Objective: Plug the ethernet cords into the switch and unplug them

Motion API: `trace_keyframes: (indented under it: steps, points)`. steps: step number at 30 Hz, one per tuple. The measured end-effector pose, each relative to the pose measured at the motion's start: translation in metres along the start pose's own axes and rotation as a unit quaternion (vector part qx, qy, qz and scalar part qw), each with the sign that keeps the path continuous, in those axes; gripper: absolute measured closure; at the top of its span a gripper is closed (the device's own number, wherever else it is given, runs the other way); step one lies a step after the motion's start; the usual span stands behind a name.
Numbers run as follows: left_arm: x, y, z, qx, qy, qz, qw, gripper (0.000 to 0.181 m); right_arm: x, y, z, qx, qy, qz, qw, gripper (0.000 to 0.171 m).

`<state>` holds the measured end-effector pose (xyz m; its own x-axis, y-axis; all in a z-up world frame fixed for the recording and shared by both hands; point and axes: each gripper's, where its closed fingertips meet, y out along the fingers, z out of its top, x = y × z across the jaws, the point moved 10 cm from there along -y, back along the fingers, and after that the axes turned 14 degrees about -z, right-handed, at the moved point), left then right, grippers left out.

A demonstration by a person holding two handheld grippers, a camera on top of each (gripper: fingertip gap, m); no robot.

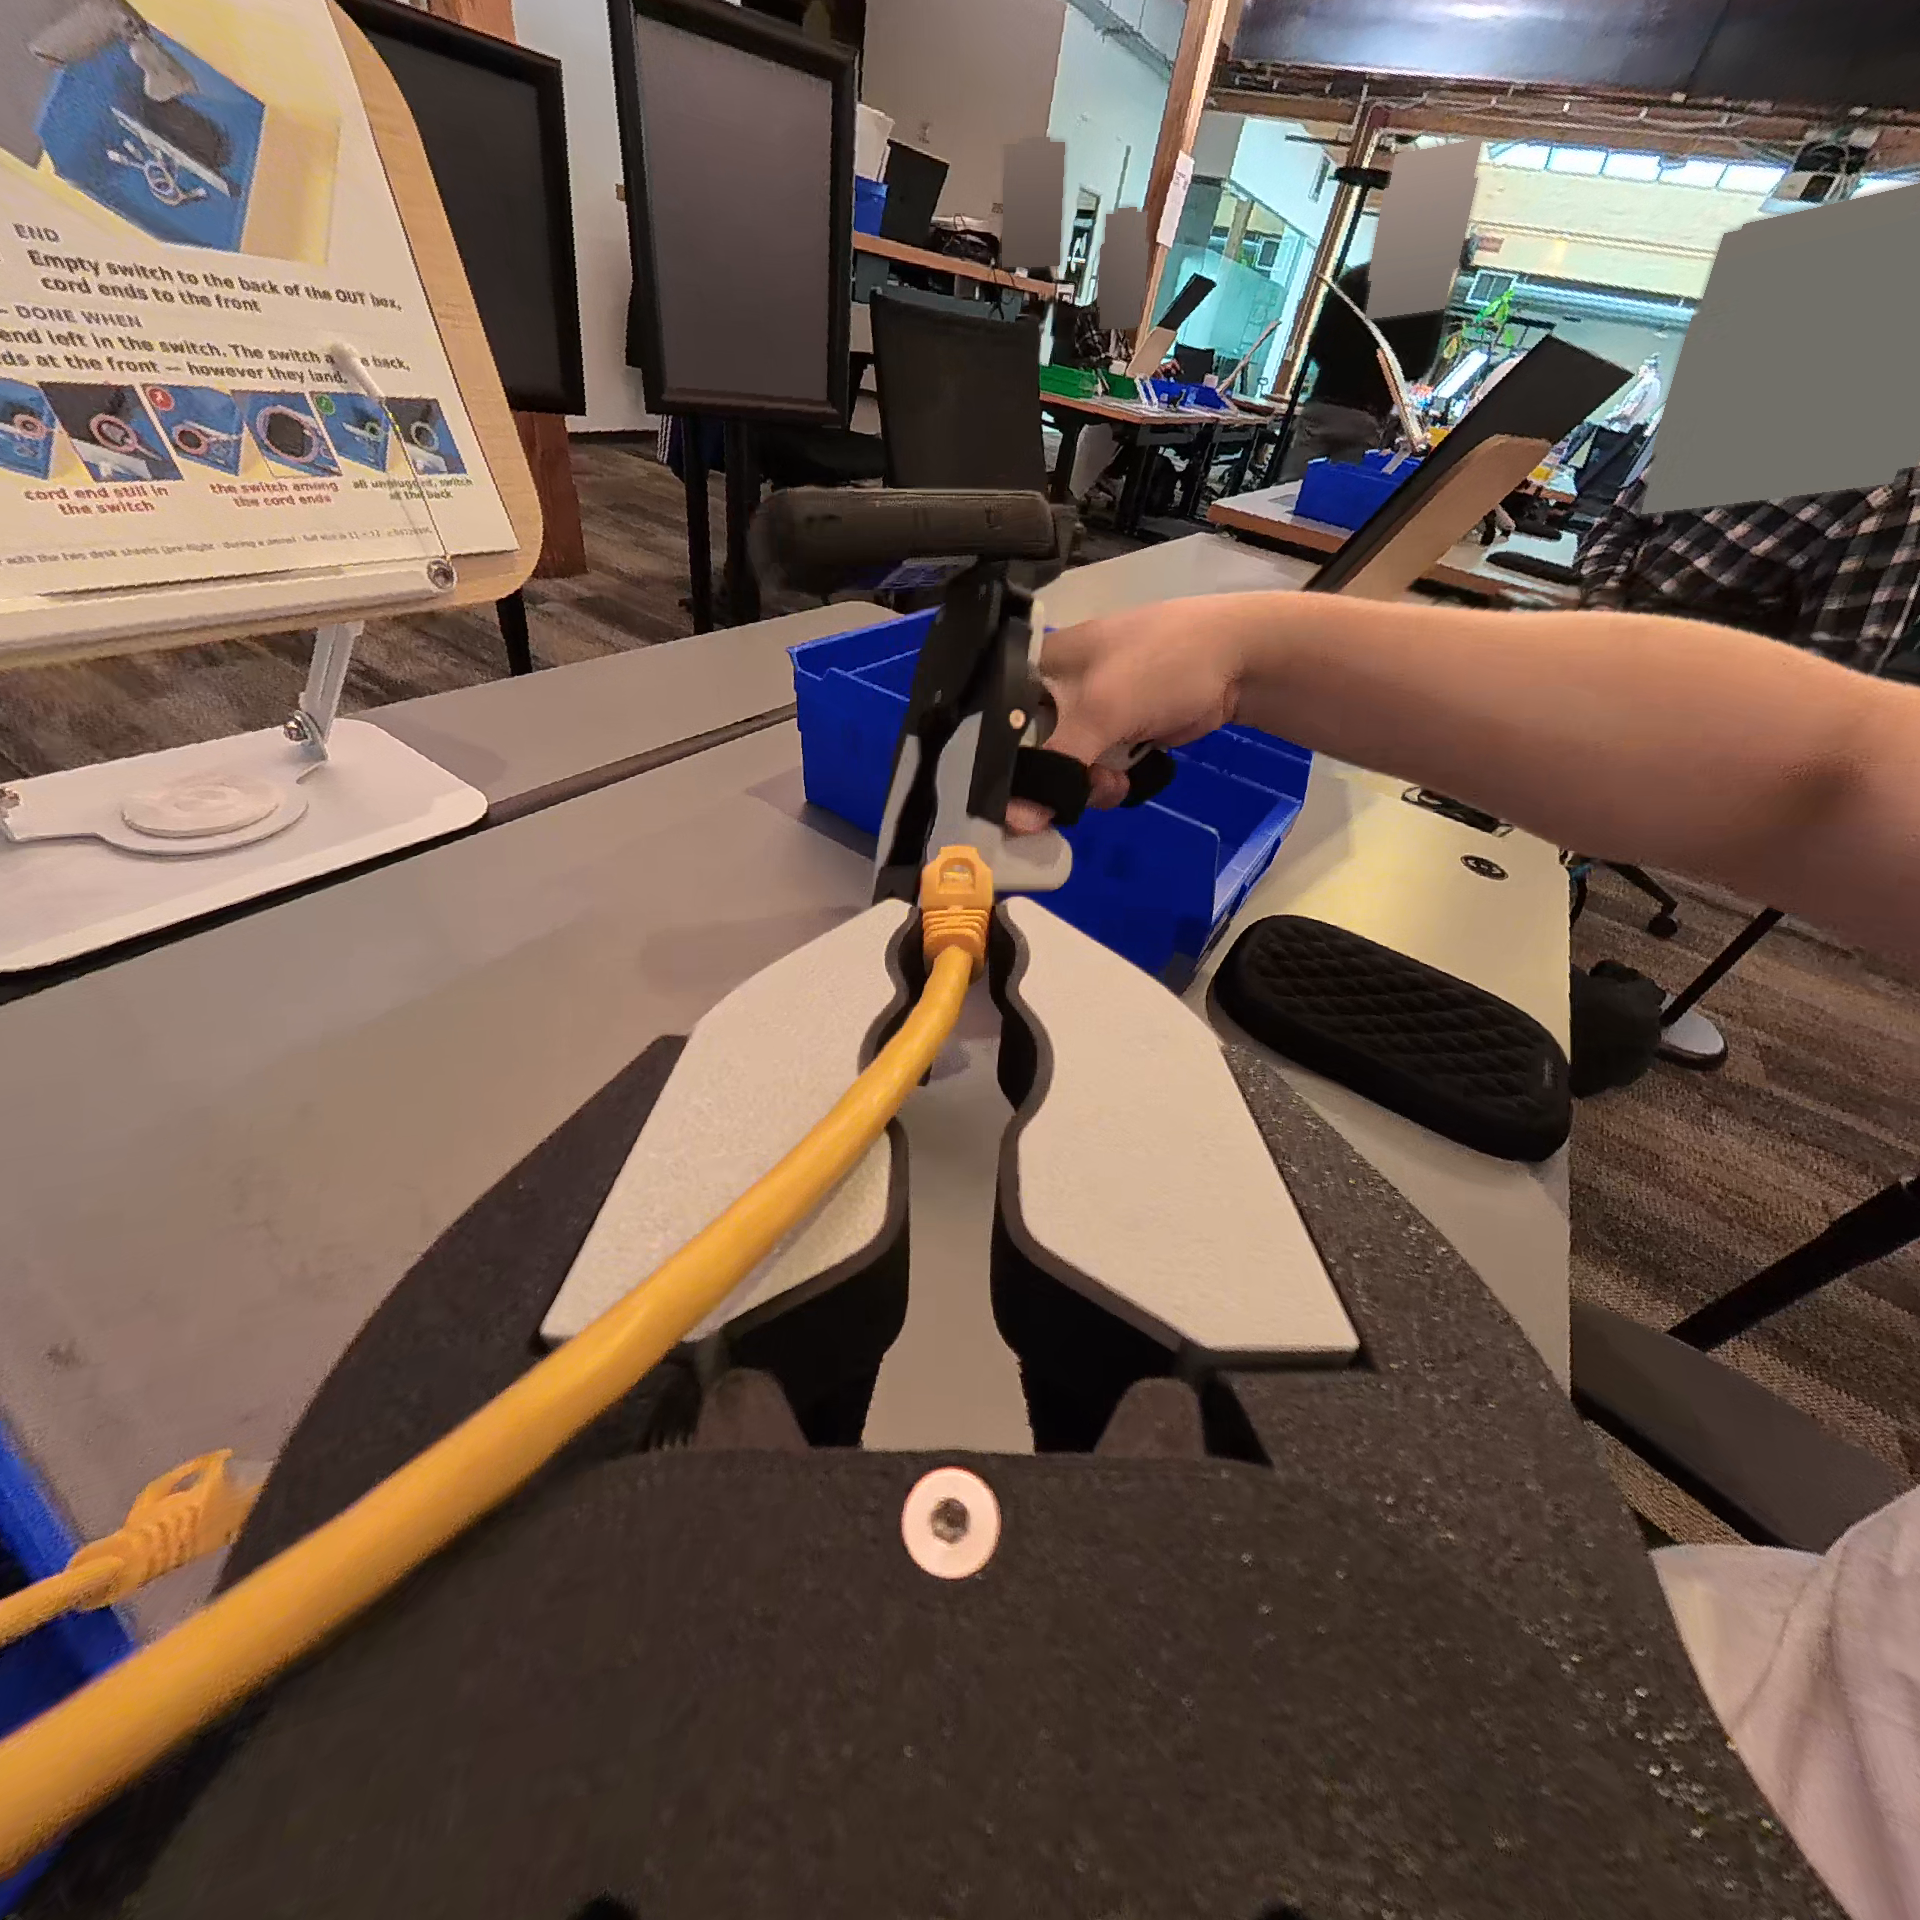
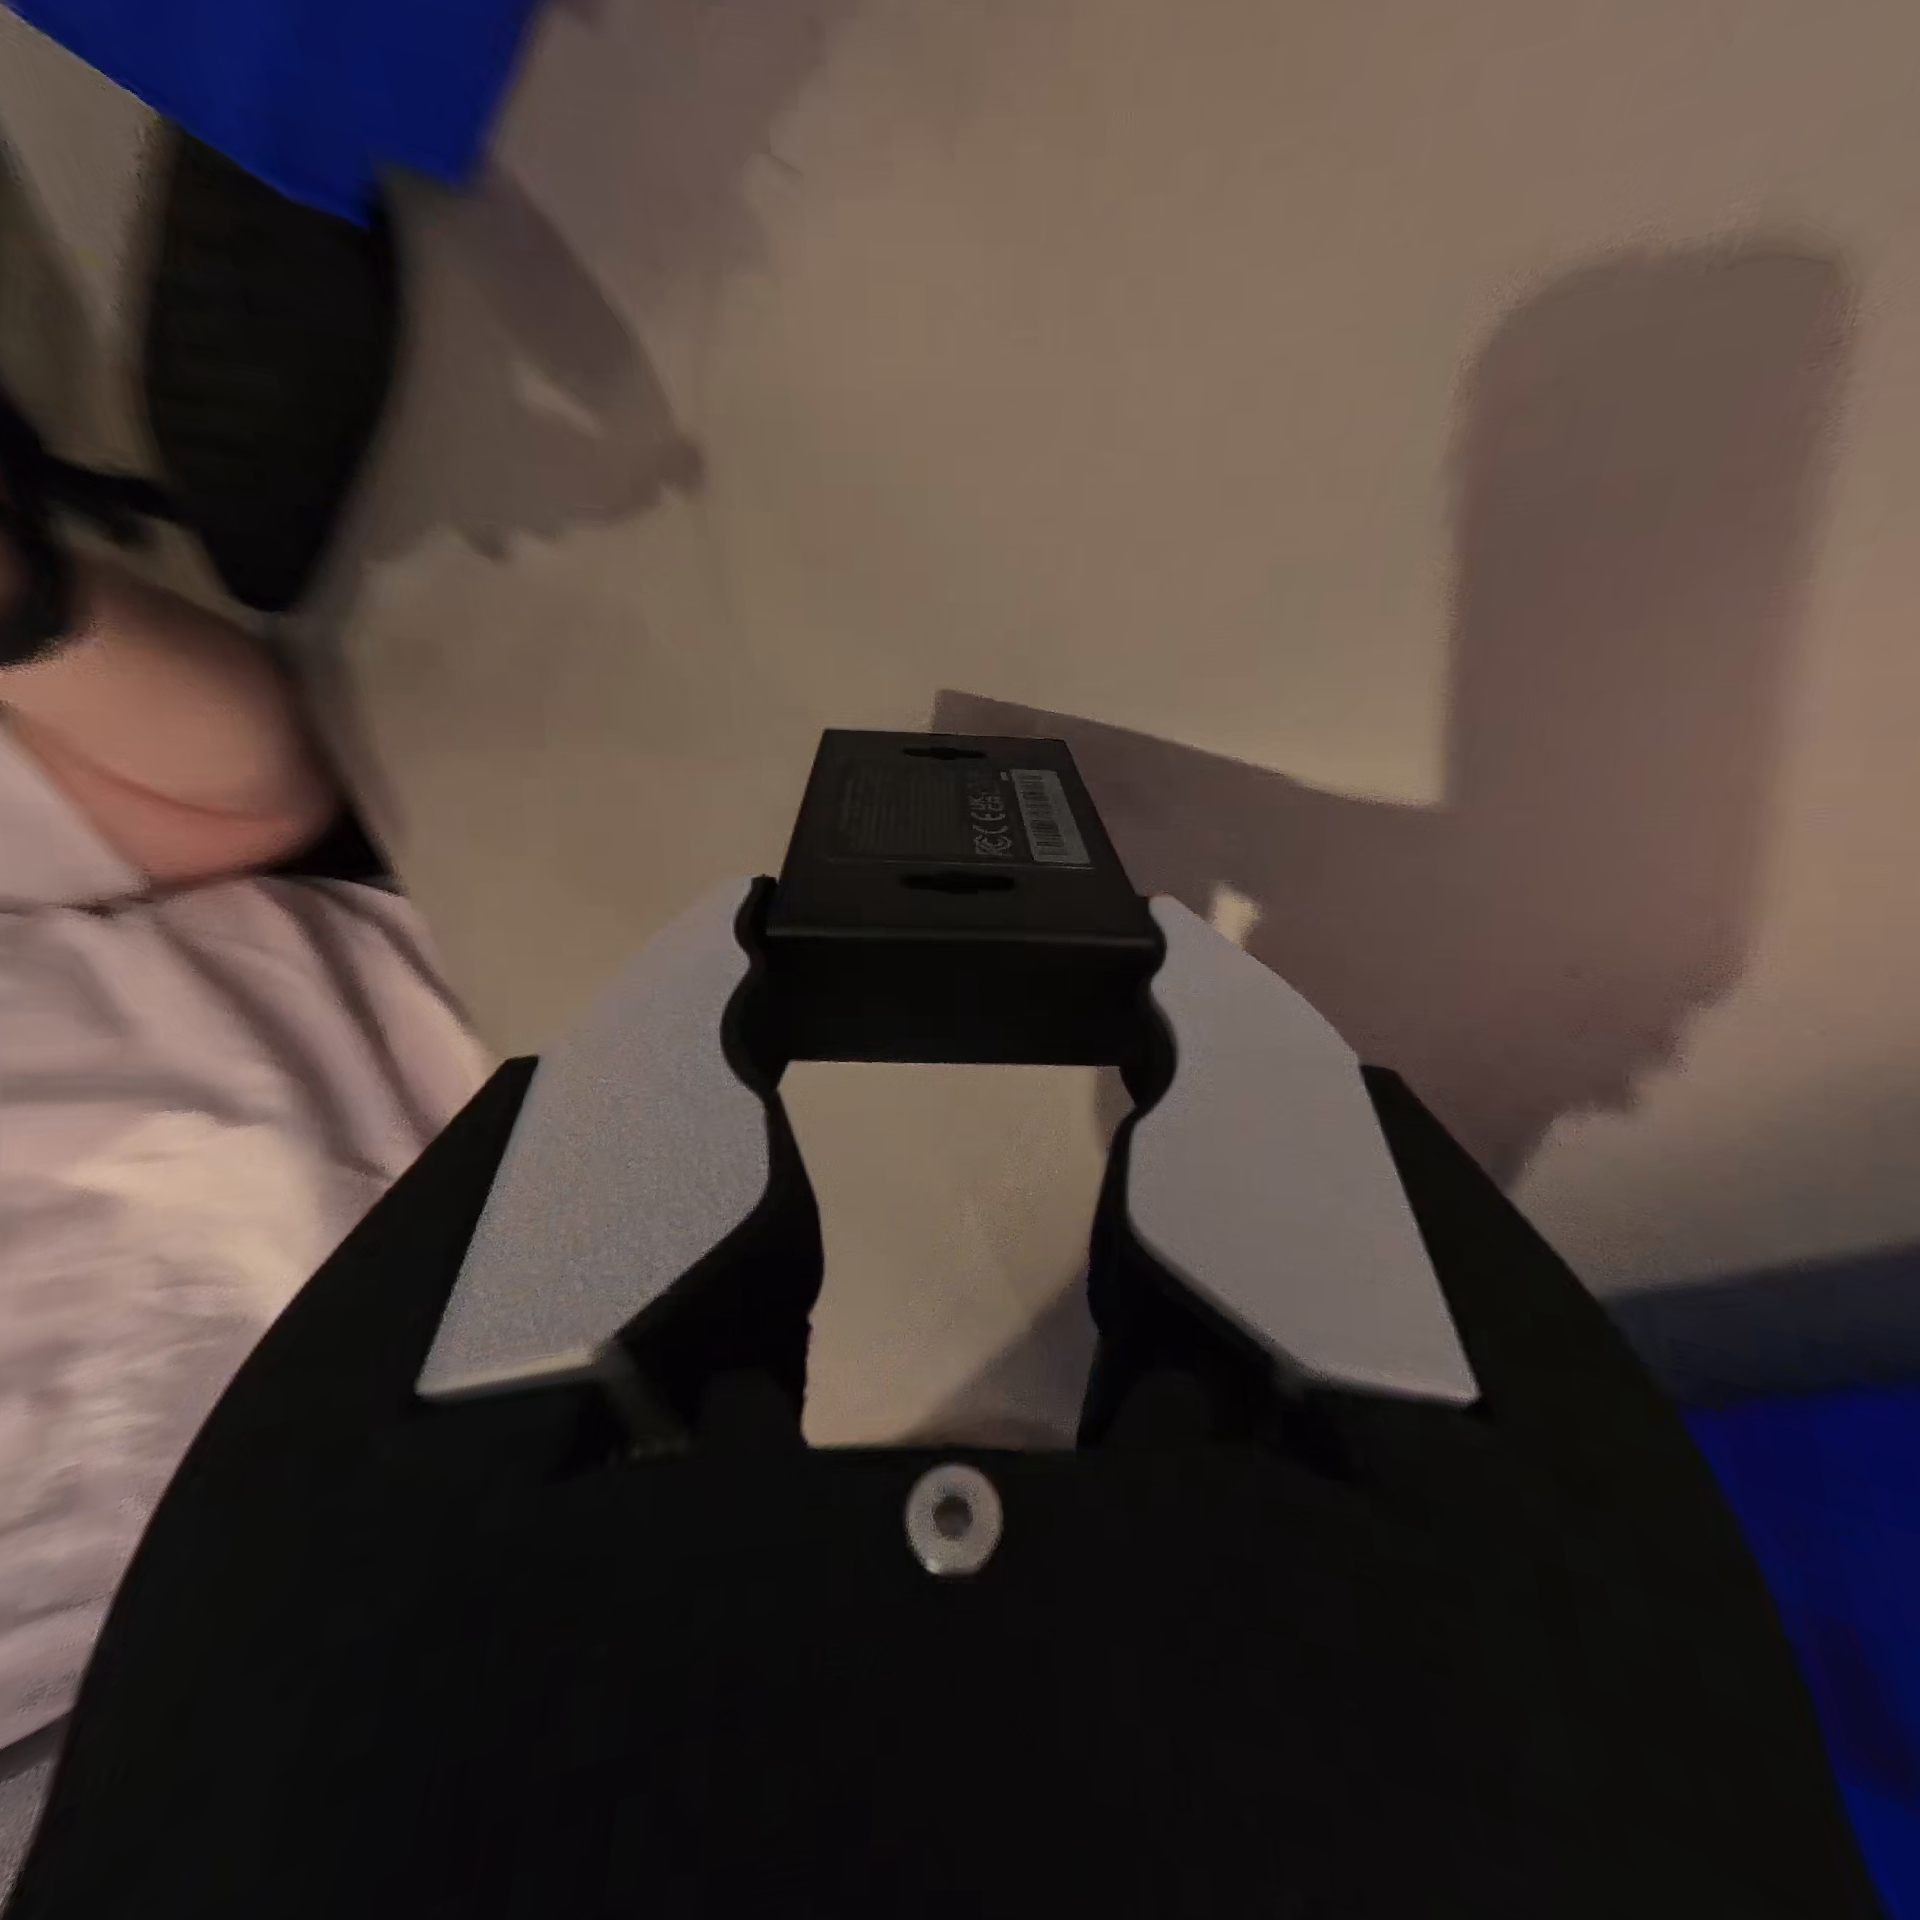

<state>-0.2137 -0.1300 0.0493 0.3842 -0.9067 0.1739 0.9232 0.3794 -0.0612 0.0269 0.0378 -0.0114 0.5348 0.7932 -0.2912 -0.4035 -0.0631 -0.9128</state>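
My left gripper (image 1: 956,920) is shut on a yellow ethernet cord (image 1: 727,1226) just behind its yellow plug (image 1: 956,878). The plug points forward at the tips of my right gripper, which hangs fingers-down straight ahead in a person's hand (image 1: 1122,696). My right gripper (image 2: 956,971) is shut on the black switch (image 2: 951,831), gripping its sides, with the labelled underside facing the camera. The switch's ports are hidden. I cannot tell whether the plug touches the switch. A second yellow plug (image 1: 166,1527) lies at lower left.
A blue divided bin (image 1: 1153,873) stands on the grey table (image 1: 312,1039) behind the grippers. A black padded rest (image 1: 1392,1029) lies to the right. An instruction sheet on a white stand (image 1: 208,790) stands at the left. Another blue bin's edge (image 1: 31,1579) is at lower left.
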Motion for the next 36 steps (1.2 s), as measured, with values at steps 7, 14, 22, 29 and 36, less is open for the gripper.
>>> trace_keyframes:
  steps: [7, 14, 22, 29, 36]
  points:
    - [-0.007, 0.013, -0.015, -0.022, -0.035, 0.017, 0.999, 0.169, 0.001, -0.005, -0.016, 0.173, 0.038, 0.074, 0.981, 0.110]
    - [-0.012, 0.037, -0.023, -0.015, -0.030, 0.088, 0.996, 0.169, -0.023, -0.016, -0.014, 0.366, 0.027, 0.030, 0.930, 0.110]
    - [-0.014, 0.047, -0.022, 0.027, 0.028, 0.173, 0.984, 0.169, -0.055, -0.020, -0.019, 0.466, 0.009, 0.003, 0.885, 0.110]
    - [-0.016, 0.050, -0.022, 0.076, 0.005, 0.168, 0.983, 0.169, -0.071, -0.029, -0.022, 0.514, -0.012, -0.048, 0.856, 0.110]
    - [-0.015, 0.054, -0.023, 0.085, 0.005, 0.169, 0.982, 0.169, -0.077, -0.026, -0.027, 0.540, -0.040, -0.092, 0.835, 0.110]
